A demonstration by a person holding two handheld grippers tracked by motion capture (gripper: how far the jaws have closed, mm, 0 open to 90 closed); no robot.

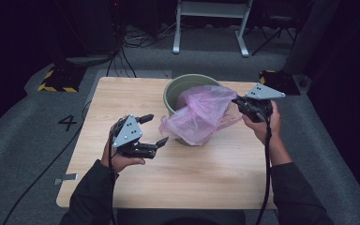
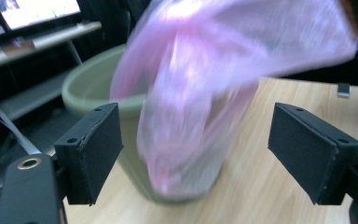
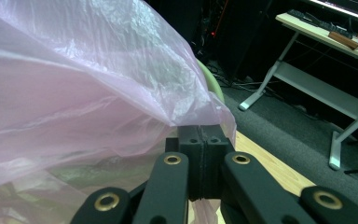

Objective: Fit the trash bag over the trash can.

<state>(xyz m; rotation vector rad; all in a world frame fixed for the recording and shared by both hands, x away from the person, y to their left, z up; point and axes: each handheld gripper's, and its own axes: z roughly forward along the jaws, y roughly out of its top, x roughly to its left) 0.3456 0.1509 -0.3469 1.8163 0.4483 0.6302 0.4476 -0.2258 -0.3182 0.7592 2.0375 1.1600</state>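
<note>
Left hand-held gripper (image 1: 153, 129) jaws spread (low, near person), right hand-held gripper (image 1: 236, 100) clamped

Bag (image 2: 191, 107) blurred (bin (image 2: 93, 88) half-hidden)

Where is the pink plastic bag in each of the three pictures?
High view: the pink bag sits centre, draped over the green bin.
Left gripper view: the bag, blurred, hangs centre over the bin's side.
Right gripper view: the bag covers the left and middle, pinched by the right gripper.
Shared landmark: the green bin's rim.
</note>
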